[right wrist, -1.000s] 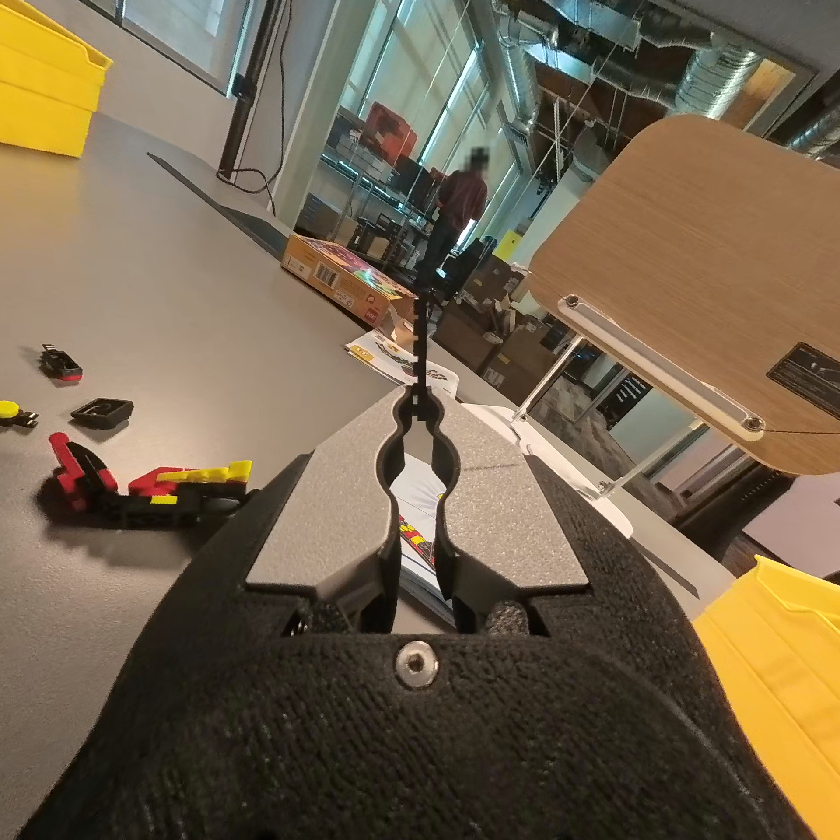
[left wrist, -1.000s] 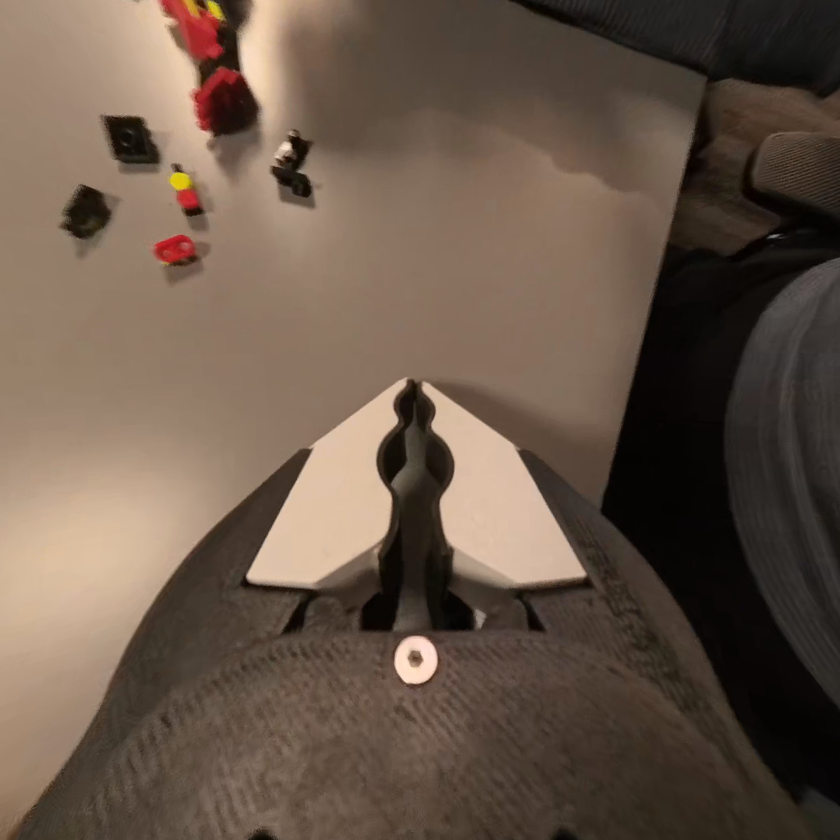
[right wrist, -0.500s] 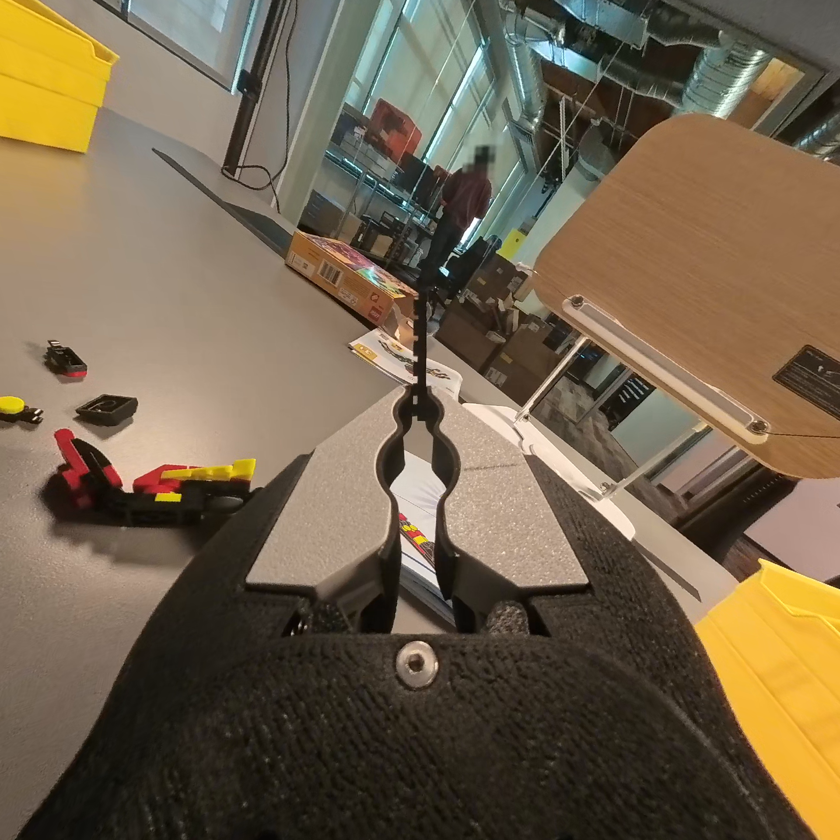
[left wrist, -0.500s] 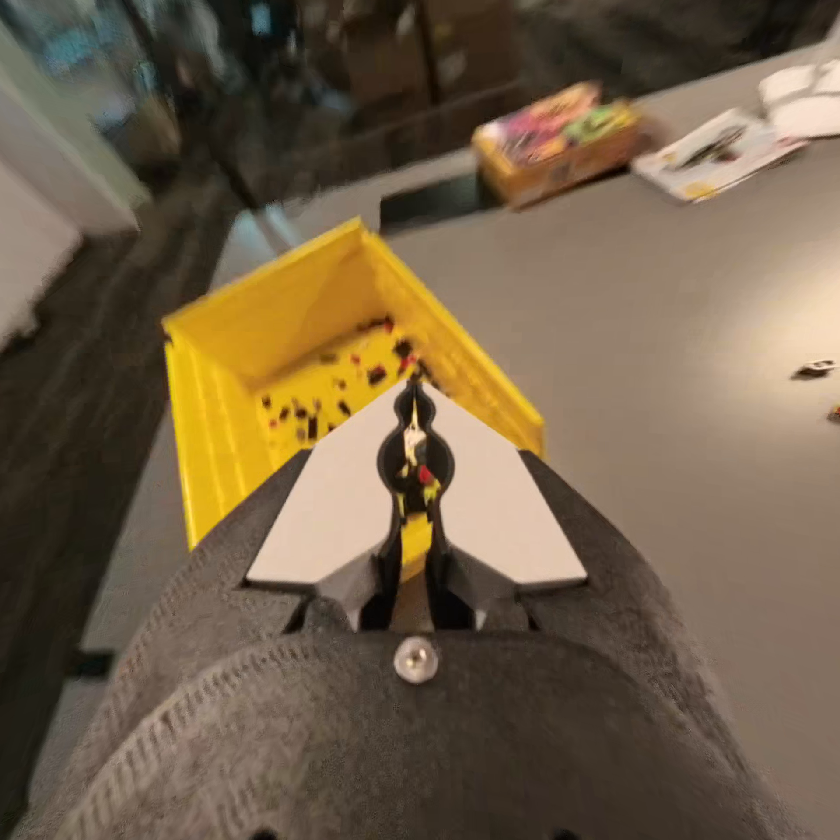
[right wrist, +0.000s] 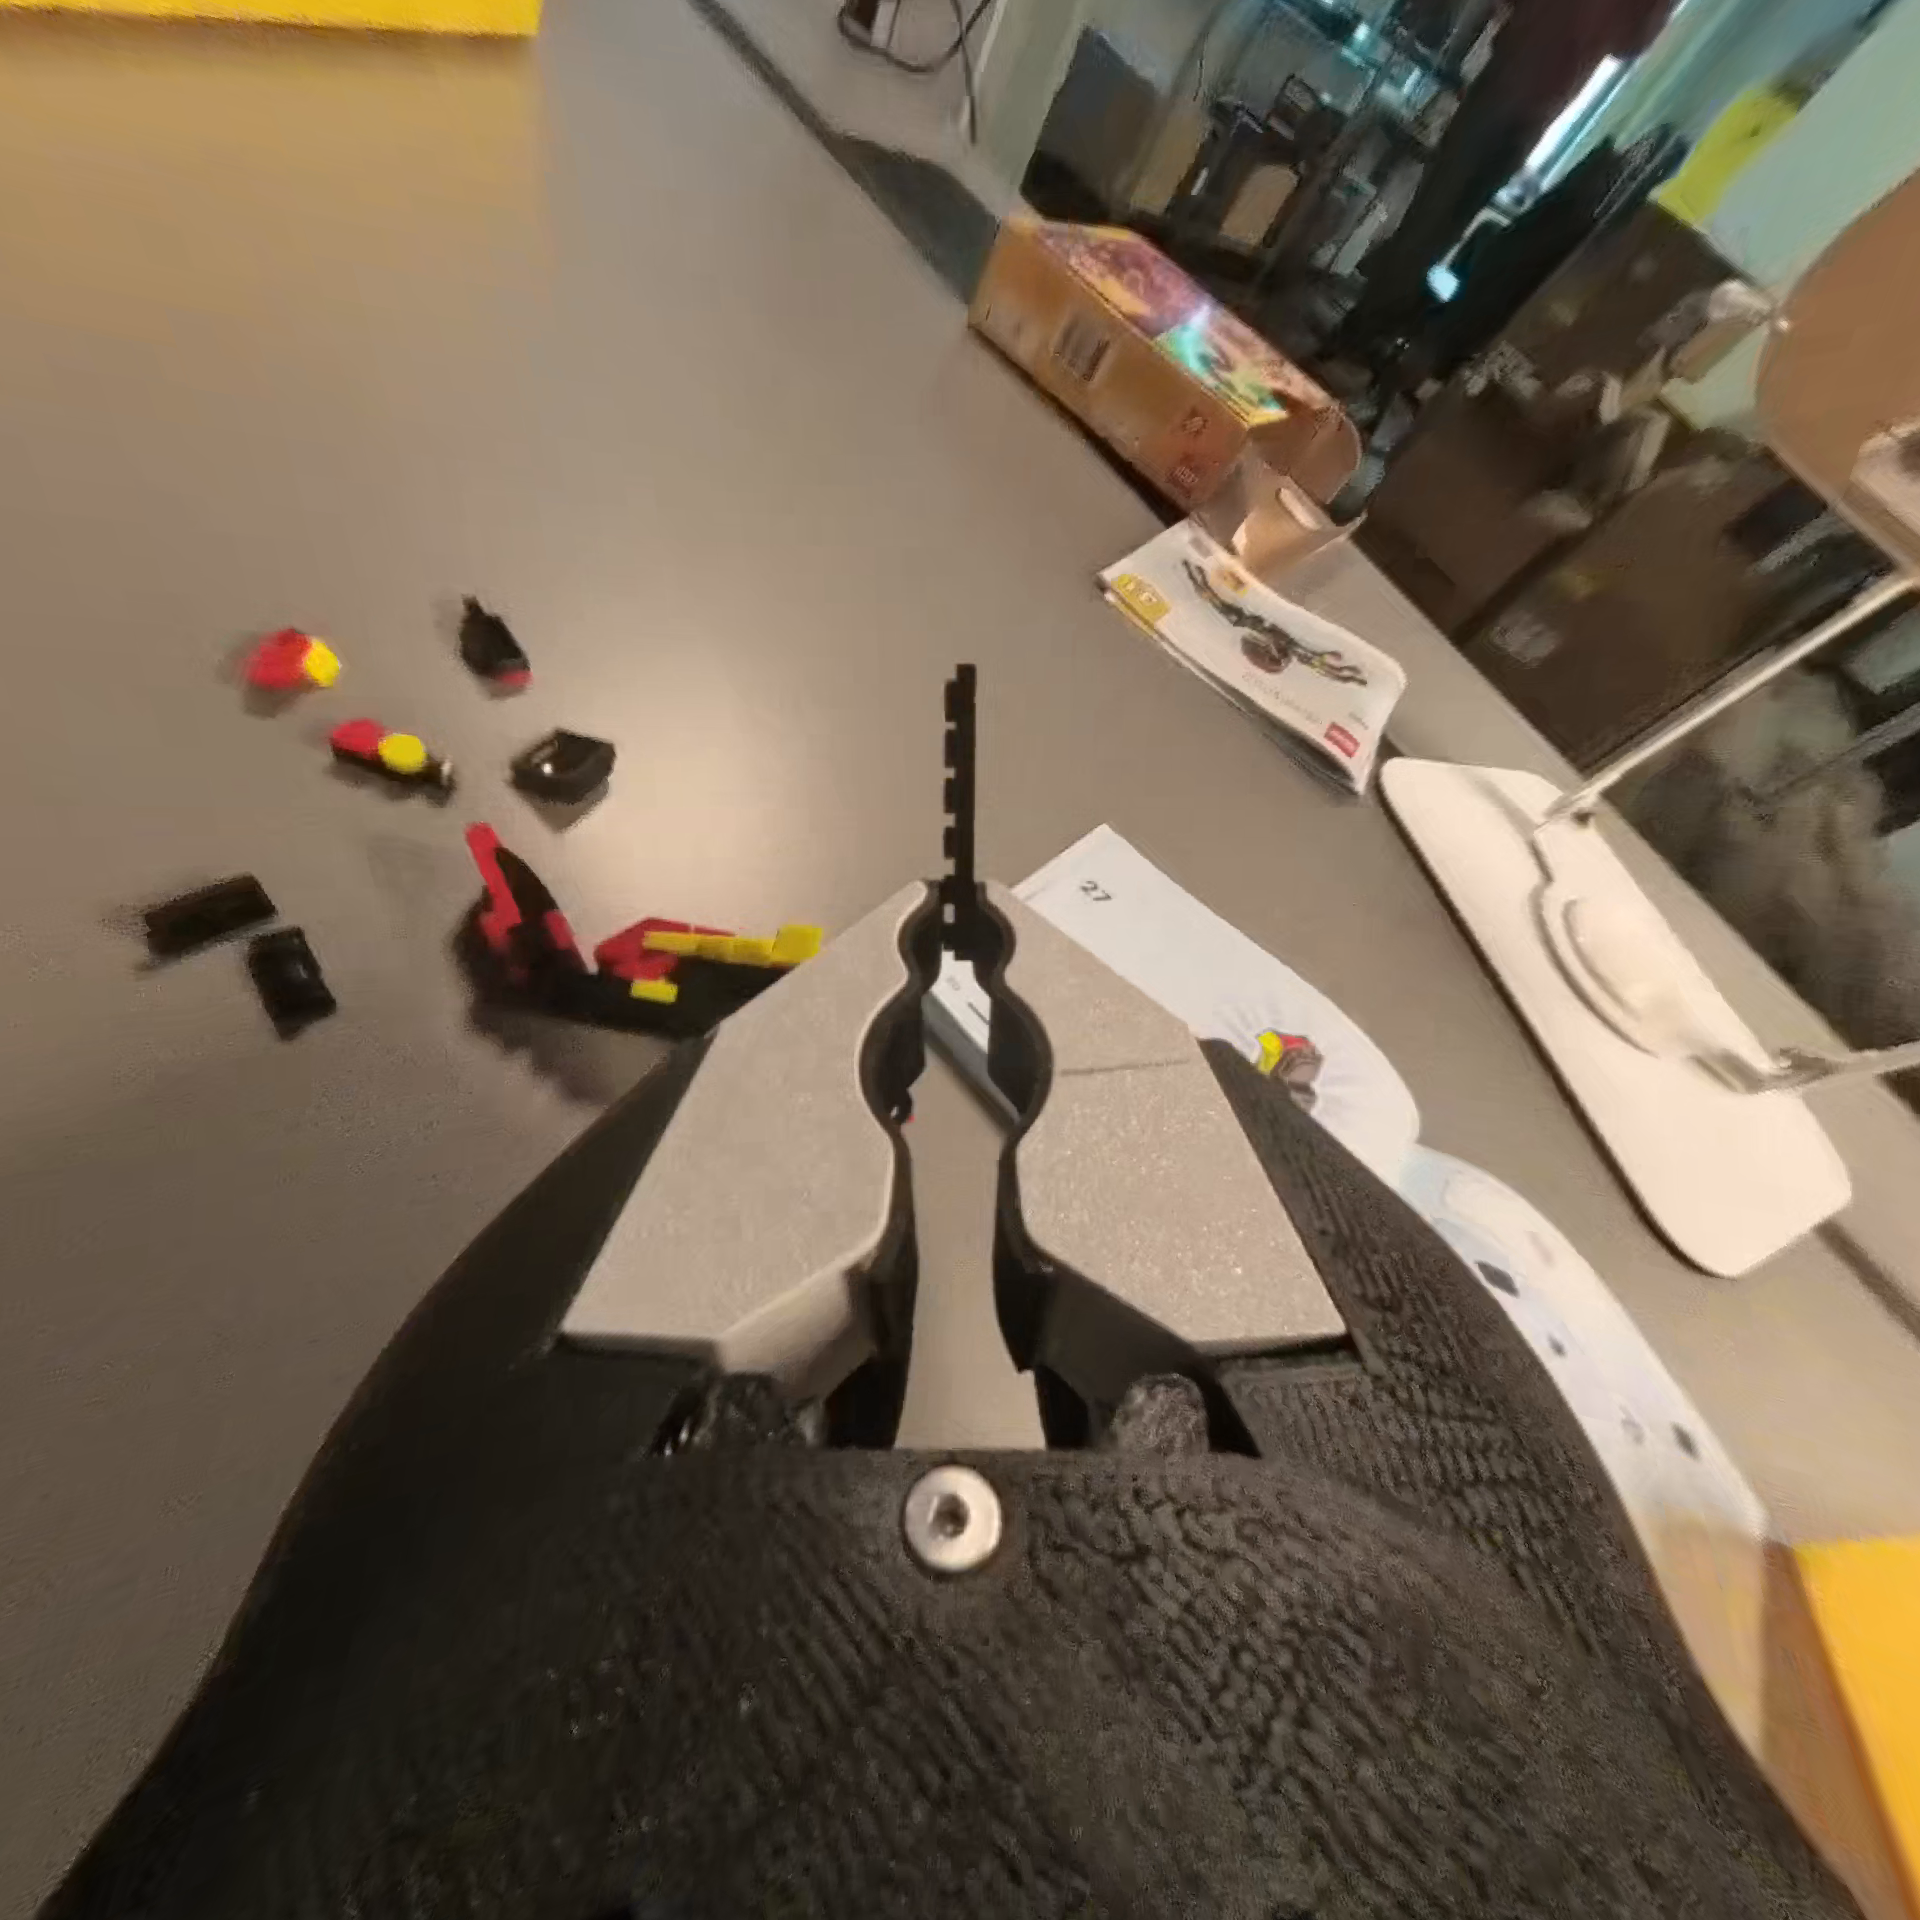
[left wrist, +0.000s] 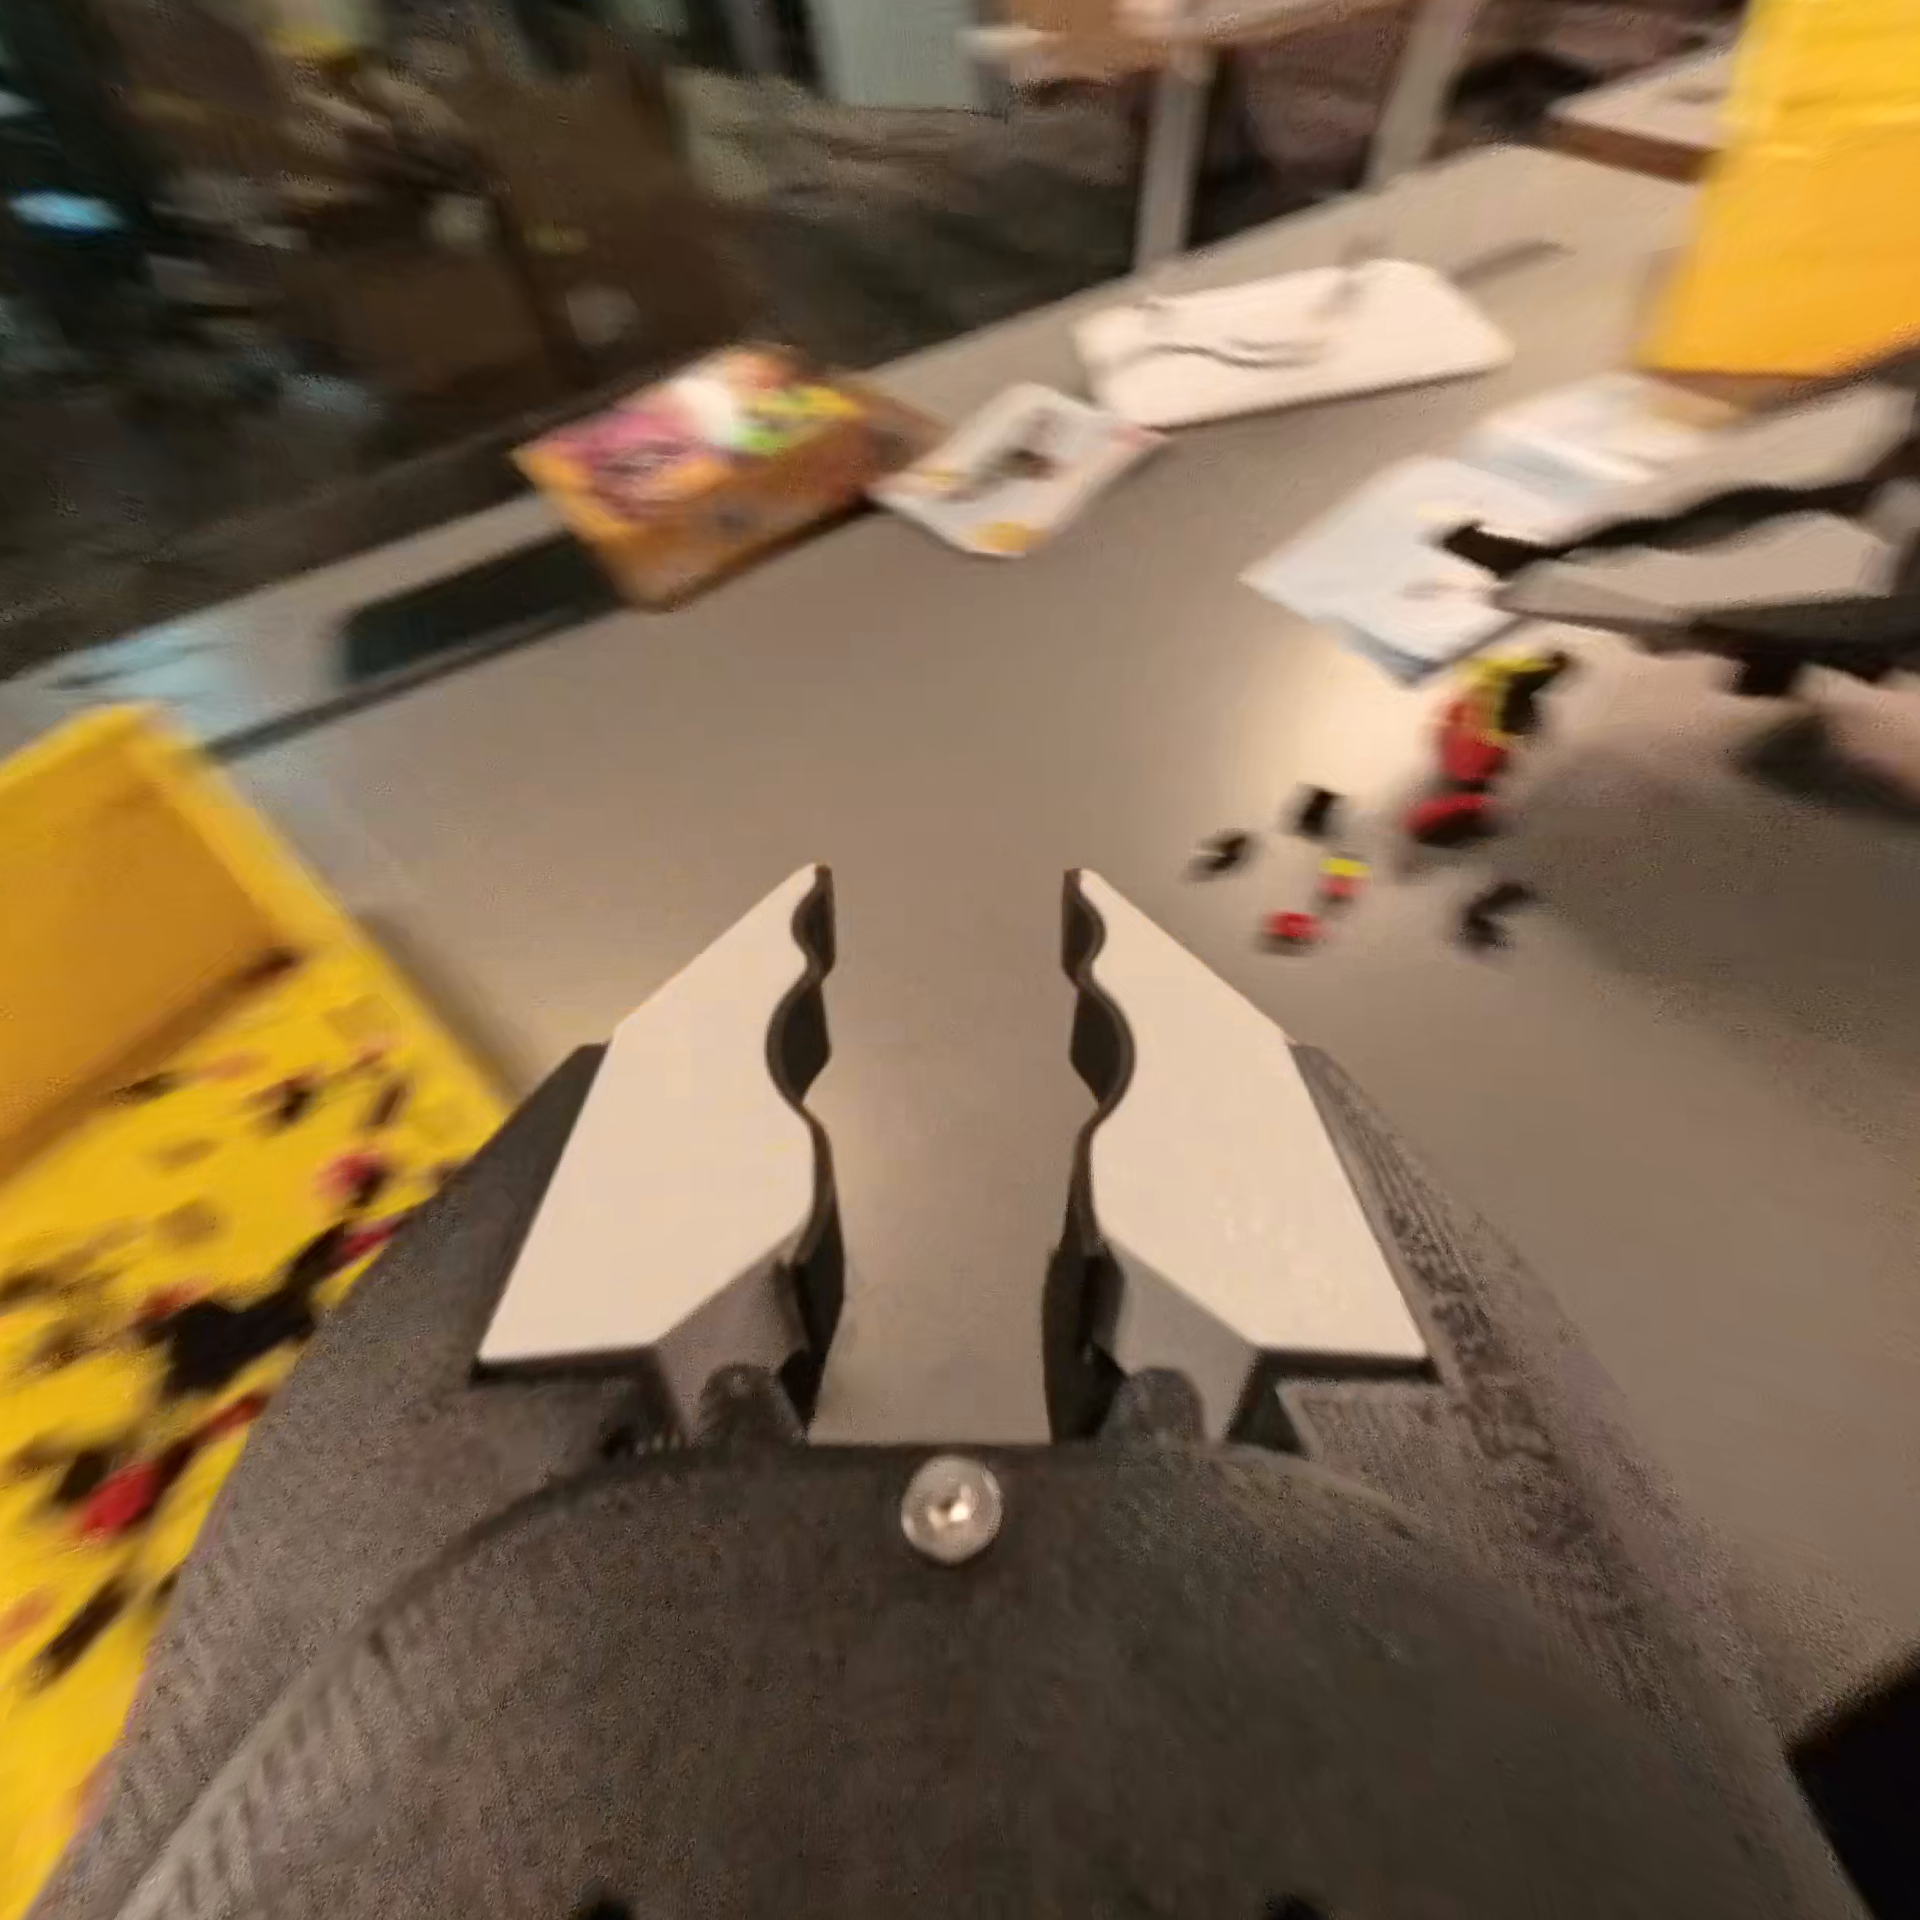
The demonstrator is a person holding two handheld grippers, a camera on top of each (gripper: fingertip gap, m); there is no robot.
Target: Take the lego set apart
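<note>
Left wrist view: left gripper (left wrist: 945,904) gapes empty beside the bin (left wrist: 156,1039). Right gripper (right wrist: 961,904) pinches a black strip (right wrist: 961,790) near the model (right wrist: 623,956); next, probably binning it.

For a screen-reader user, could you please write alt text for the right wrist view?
The right tongs pinch a thin black studded strip upright above a grey table. A partly dismantled red, yellow and black lego model lies left.

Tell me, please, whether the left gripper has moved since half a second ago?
Yes. The left gripper has swung right, away from the yellow bin, which now sits at the view's left edge rather than straight ahead, and its jaws now stand open and empty.
</note>
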